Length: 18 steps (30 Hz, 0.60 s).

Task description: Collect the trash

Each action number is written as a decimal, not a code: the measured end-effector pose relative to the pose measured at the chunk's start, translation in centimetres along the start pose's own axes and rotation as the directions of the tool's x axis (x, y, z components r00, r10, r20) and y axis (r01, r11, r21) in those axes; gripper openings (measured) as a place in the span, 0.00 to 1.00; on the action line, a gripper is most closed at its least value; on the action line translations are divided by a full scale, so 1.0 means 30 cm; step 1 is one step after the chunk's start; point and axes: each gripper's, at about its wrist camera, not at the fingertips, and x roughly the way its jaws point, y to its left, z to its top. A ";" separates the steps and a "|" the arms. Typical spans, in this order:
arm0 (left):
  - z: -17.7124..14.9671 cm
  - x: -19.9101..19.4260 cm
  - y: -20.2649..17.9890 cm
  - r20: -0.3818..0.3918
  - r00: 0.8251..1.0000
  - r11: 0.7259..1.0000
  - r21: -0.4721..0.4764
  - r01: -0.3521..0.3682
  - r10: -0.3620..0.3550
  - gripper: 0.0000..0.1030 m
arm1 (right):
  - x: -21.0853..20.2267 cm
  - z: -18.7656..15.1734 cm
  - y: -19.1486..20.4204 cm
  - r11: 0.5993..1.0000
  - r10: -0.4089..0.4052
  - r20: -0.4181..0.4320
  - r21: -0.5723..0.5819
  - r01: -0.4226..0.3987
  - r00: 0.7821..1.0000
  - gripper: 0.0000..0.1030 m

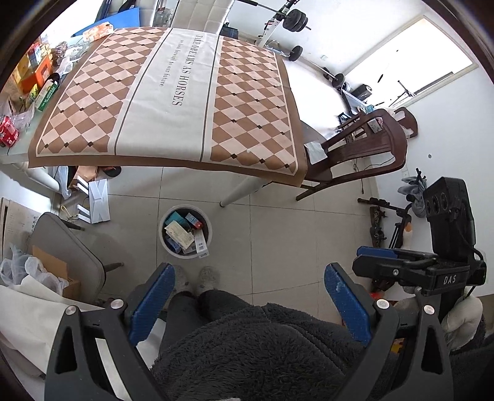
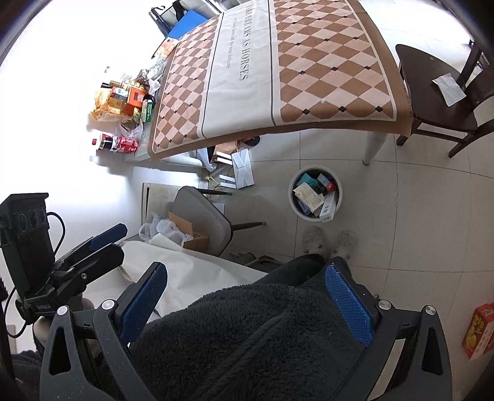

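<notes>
Holding both claws level above the lap, the operator has the left claw (image 1: 250, 303) and the right claw (image 2: 247, 300) spread wide and empty. Collected boxes already fill the waste bin (image 2: 338, 192) on the floor just ahead of the slippers. Remaining clutter (image 1: 34, 80) lies along the bench (image 1: 173, 92) edge, probably packaging. Approach one item squarely, close fully, then release directly over the bin.

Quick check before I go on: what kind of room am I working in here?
Most likely a lived-in room at home, used for dining and exercise. A dining table under a checkered cloth with a wooden chair beside it, a barbell by the wall, and a small trash bin on the tiled floor.
</notes>
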 end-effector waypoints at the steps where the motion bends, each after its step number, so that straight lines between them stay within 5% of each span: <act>1: -0.003 -0.001 0.000 0.000 1.000 1.000 -0.001 -0.001 0.001 0.96 | 0.002 -0.001 0.000 1.000 0.003 -0.002 -0.001 -0.003 1.000 1.00; 18: -0.025 -0.025 -0.005 0.025 1.000 1.000 -0.013 0.011 -0.010 1.00 | 0.016 -0.017 0.020 1.000 0.003 -0.009 -0.025 -0.003 1.000 1.00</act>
